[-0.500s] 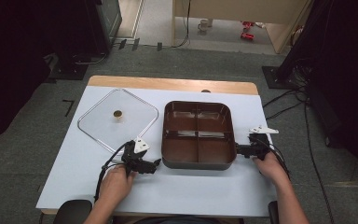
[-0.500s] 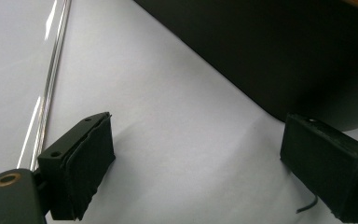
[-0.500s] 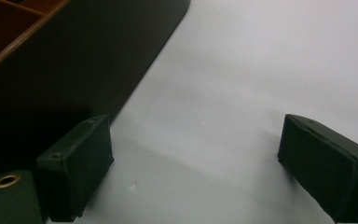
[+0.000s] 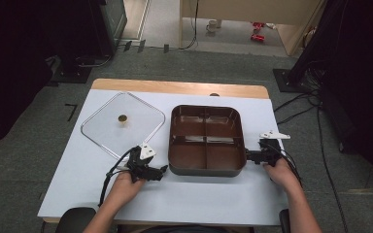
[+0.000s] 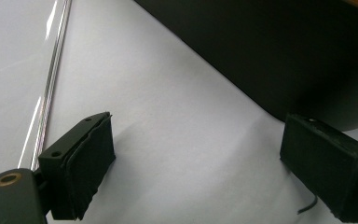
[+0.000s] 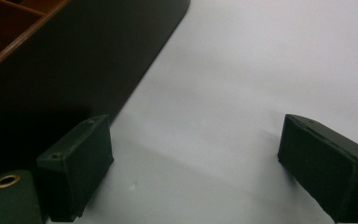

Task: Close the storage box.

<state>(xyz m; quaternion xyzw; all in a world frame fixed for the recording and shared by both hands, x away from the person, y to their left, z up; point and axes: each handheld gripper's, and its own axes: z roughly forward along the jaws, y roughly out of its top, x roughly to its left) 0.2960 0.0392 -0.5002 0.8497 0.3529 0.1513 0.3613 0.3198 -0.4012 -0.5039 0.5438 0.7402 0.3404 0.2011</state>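
From above, the dark brown four-compartment square pot (image 4: 207,141) sits mid-table, between the left gripper (image 4: 161,171) and right gripper (image 4: 250,156). The gripper views show both jaws spread wide, holding nothing.

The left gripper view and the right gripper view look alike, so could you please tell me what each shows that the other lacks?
The left gripper view alone has the glass lid's metal rim running along its left side. The right gripper view alone looks into the pot's brown divided inside at top left. Both share the pot's dark outer wall, the white table and open jaws.
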